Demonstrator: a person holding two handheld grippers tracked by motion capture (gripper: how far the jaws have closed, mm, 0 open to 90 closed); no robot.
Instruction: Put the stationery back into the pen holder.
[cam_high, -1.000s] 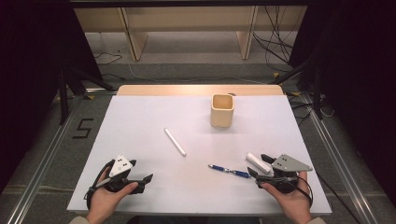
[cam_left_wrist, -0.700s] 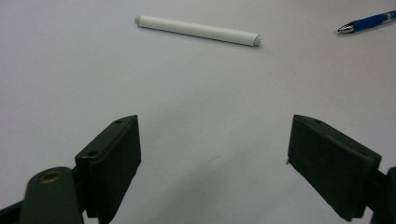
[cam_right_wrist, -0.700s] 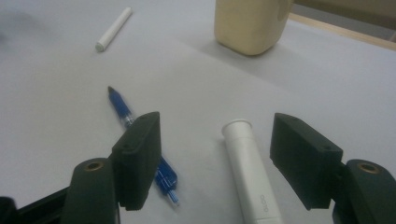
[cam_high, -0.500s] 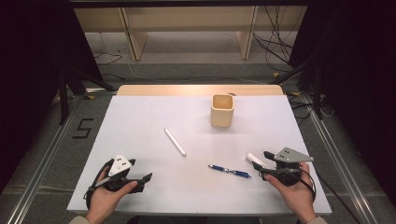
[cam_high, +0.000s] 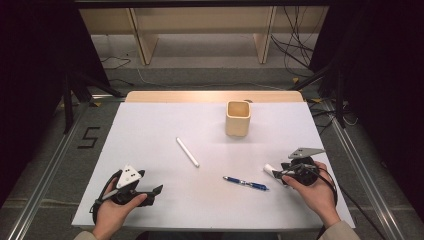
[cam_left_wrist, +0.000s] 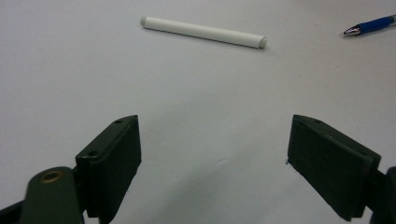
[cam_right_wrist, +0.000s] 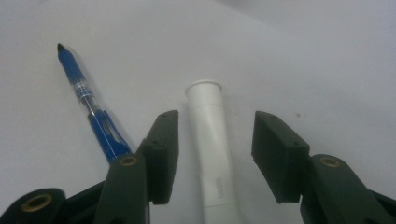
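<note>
right gripper (cam_right_wrist: 212, 140) lower right of high view, jaws just been closing, astride white plastic tube (cam_right_wrist: 211, 140) lying flat on table, pads not yet touching, lined up lengthwise for pickup | blue ballpoint pen (cam_right_wrist: 93, 116) just beside, outside jaws | left gripper (cam_left_wrist: 212, 158) spread wide, empty, waiting | white stick (cam_left_wrist: 204, 31) centre | beige square cup (cam_high: 237, 118) upper centre, likely destination

Bright, even overhead light on the white tabletop (cam_high: 150, 140); dark surroundings, soft faint shadows, slight grain, tongs blurred near the lens in both gripper views.

High view looks down; gripper views skim low, sharing the blue pen (cam_high: 246, 183).
</note>
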